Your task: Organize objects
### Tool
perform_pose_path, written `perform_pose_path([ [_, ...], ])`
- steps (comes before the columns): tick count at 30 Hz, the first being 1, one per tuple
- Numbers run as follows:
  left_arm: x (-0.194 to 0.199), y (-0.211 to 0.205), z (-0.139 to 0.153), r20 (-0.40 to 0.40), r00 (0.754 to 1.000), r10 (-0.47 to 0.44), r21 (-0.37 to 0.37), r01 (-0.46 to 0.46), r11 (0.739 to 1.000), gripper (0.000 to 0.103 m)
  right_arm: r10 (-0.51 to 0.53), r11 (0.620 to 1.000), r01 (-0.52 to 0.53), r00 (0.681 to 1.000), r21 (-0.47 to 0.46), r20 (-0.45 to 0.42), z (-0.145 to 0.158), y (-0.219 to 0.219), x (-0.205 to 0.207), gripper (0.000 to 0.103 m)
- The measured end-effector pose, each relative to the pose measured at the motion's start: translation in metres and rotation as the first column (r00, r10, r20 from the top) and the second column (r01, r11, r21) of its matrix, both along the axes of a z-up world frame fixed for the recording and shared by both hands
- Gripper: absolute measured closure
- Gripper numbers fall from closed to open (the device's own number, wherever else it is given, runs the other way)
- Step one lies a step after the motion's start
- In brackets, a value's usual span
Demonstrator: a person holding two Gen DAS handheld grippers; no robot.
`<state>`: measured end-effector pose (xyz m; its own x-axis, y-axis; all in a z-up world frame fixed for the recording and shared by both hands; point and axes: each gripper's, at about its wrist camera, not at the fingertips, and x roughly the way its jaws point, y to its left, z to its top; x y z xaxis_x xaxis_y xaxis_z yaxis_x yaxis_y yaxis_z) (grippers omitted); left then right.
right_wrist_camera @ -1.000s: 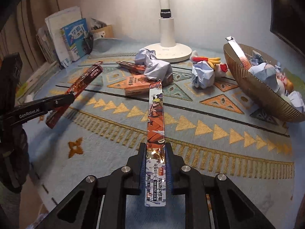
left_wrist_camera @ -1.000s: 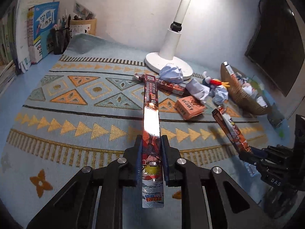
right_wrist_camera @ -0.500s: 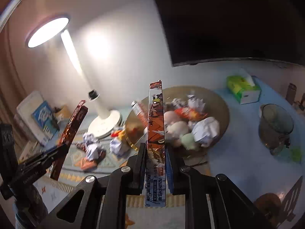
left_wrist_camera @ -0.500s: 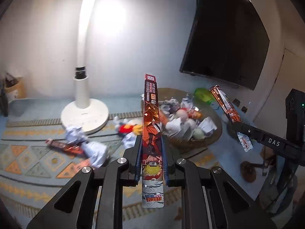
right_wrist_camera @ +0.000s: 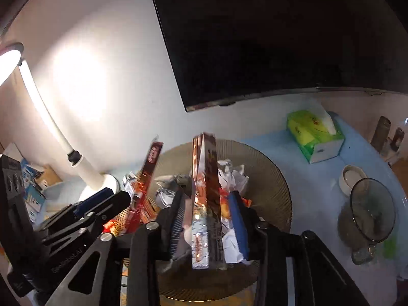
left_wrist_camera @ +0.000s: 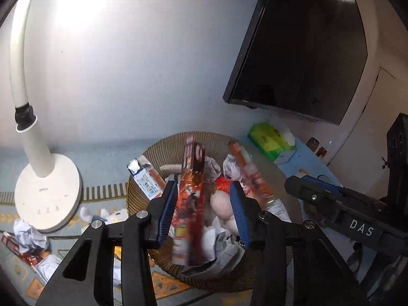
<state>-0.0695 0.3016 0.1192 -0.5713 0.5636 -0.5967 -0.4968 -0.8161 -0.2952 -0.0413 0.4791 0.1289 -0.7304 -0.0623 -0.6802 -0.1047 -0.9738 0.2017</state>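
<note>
Left gripper [left_wrist_camera: 204, 211] over the wicker basket [left_wrist_camera: 153, 153], jaws opening, blue pads well apart. Between them, a long orange-red foil pack [left_wrist_camera: 191, 204], blurred, standing roughly upright and clear of the right-hand pad; whether touching the left-hand pad, cannot tell. Lower end of that pack down among crumpled white papers [left_wrist_camera: 229, 168] inside the basket. Right gripper [right_wrist_camera: 207, 219] also above the basket [right_wrist_camera: 267, 168], jaws likewise opening, pads spread, a second foil pack [right_wrist_camera: 205, 204] between them, upright and slightly tilted, with a gap on each side, so apparently gripped by neither pad. Same second pack [left_wrist_camera: 255, 186] visible from the left wrist view, slanting across the right half of the basket just beyond the other gripper's black finger marked DAS. First pack [right_wrist_camera: 148, 176] visible in the right wrist view too, leaning at the basket's left rim beside the left gripper's fingers [right_wrist_camera: 102, 201]. Another boxed pack [left_wrist_camera: 146, 181] leaning against the basket's inner left wall. Basket resting on a patterned blue mat [left_wrist_camera: 102, 153], next to the round white base of a desk lamp [left_wrist_camera: 48, 193]. More crumpled paper and a red wrapper [left_wrist_camera: 15, 247] lying on the mat left of the lamp base, outside the basket. Green tissue box [right_wrist_camera: 315, 137] on the blue surface behind the basket, a glass jug [right_wrist_camera: 367, 214] to its right, a dark wall screen [right_wrist_camera: 280, 38] above.
</note>
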Motion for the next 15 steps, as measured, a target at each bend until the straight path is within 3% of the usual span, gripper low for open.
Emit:
perform_pose_path([
  [2,0.006,-0.011,-0.004,0.012,1.0,0.006,0.003,-0.006,1.0,0.063,0.015,1.0,-0.015,1.0,-0.012,0.001,-0.008,0.001,0.012,0.059],
  [4,0.016,-0.027,-0.005,0.019,1.0,0.009,-0.003,-0.009,1.0,0.063,-0.022,1.0,0.022,1.0,0.017,-0.005,-0.012,-0.001,0.029,0.049],
  [5,0.022,-0.036,-0.004,0.02,1.0,0.013,-0.001,-0.013,1.0,0.063,-0.046,0.999,0.046,0.999,0.028,-0.012,-0.011,-0.002,0.038,0.039],
  [8,0.045,-0.067,0.0,0.001,0.999,0.039,-0.008,-0.039,0.999,0.059,-0.035,0.999,0.036,0.999,0.018,-0.034,-0.003,-0.011,0.066,0.039],
  [11,0.075,-0.108,0.003,-0.06,0.991,0.122,-0.044,-0.124,0.991,0.059,0.035,0.997,-0.029,0.997,0.077,-0.073,0.014,-0.042,0.097,0.036],
  [13,0.089,-0.137,0.003,-0.073,0.982,0.176,-0.05,-0.18,0.982,0.057,0.115,0.988,-0.103,0.989,0.119,-0.097,0.022,-0.069,0.117,0.024],
  [14,0.094,-0.153,0.002,-0.068,0.976,0.205,-0.047,-0.208,0.977,0.052,0.141,0.983,-0.125,0.983,0.133,-0.117,0.024,-0.08,0.125,0.011],
  [15,0.101,-0.172,0.0,-0.055,0.97,0.238,-0.039,-0.24,0.97,0.038,0.164,0.979,-0.144,0.976,0.142,-0.142,0.025,-0.091,0.133,0.002],
])
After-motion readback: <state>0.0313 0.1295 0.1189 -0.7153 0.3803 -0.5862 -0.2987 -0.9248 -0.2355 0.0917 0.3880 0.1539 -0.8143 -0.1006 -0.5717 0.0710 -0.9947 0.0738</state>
